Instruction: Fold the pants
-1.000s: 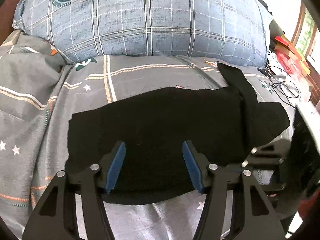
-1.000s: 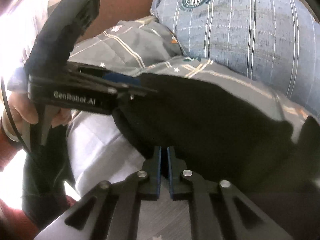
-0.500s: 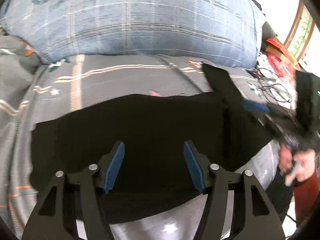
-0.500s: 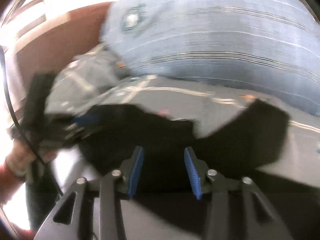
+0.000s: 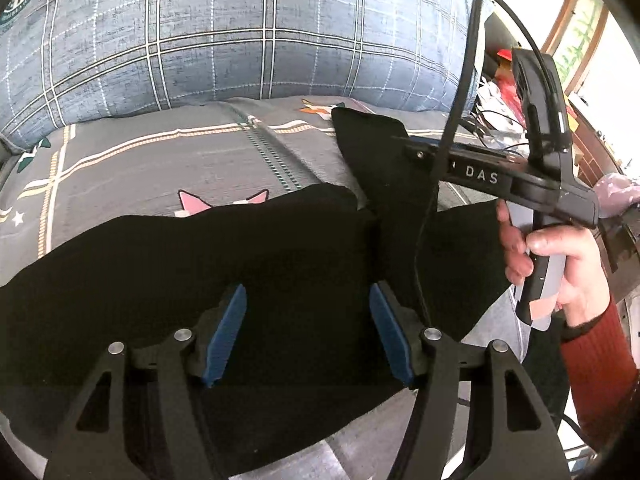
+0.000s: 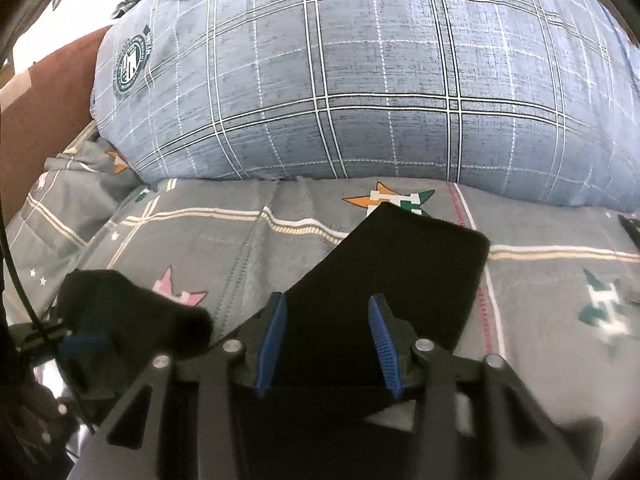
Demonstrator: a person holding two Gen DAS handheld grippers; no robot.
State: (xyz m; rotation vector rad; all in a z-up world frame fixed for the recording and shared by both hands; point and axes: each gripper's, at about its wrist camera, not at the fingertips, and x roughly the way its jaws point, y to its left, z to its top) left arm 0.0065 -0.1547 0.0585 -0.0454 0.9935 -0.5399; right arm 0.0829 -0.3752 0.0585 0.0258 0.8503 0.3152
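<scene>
Black pants (image 5: 280, 248) lie spread on the grey patterned bedsheet (image 5: 140, 168), with one leg (image 6: 400, 264) angled away toward the pillow. My left gripper (image 5: 306, 308) hovers over the wide part of the pants, its jaws opening, with no cloth pinched between the blue pads. My right gripper (image 6: 326, 320) stands open above the angled leg, nothing between its pads. In the left wrist view the right gripper (image 5: 416, 148) reaches over that leg, held by a hand (image 5: 560, 264) in a red sleeve. The left gripper's blue pad (image 6: 80, 344) shows at the lower left of the right wrist view.
A large blue plaid pillow (image 6: 360, 80) fills the far side of the bed. A brown headboard (image 6: 40, 100) stands at the left. Cables and red clutter (image 5: 500, 92) sit beyond the bed's right edge. A black cable (image 5: 464, 80) runs from the right gripper.
The right gripper was shut at the pants' edge next to the left gripper; it has opened and swung right over the leg. The left gripper slid right across the pants.
</scene>
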